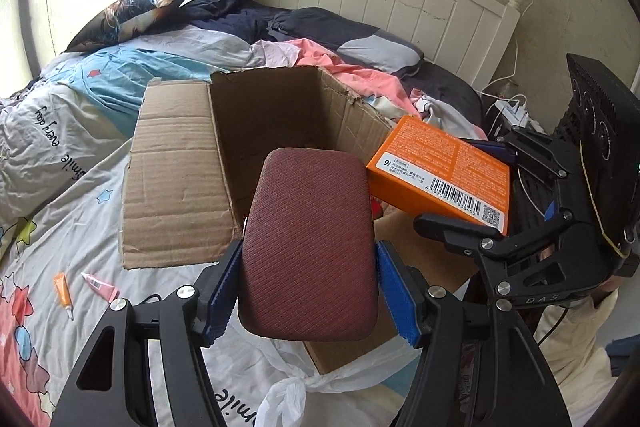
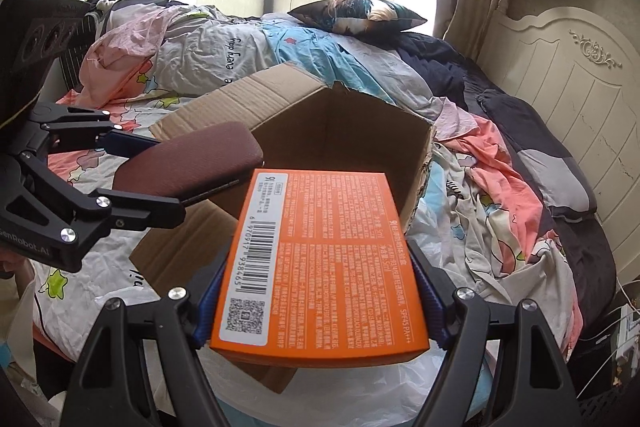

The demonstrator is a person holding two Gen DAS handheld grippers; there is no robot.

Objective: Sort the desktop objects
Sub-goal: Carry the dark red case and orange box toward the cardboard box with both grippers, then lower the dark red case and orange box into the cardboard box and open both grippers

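Left gripper [image 1: 308,263] pinching red case [image 1: 308,247]; right gripper [image 2: 320,299] pinching orange box [image 2: 320,259]. Both held over open carton [image 1: 280,115], not yet in. Two tubes [image 1: 80,287] loose on bed, near left.

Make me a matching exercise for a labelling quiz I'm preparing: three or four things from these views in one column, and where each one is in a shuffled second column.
Things:
1. maroon case
2. orange box
3. cardboard box
4. small orange tube

Places:
A. lying on the bedsheet, left of the cardboard box
B. gripped in the left claw
C. standing open on the bed
D. gripped in the right claw

Pairs: 1-B, 2-D, 3-C, 4-A
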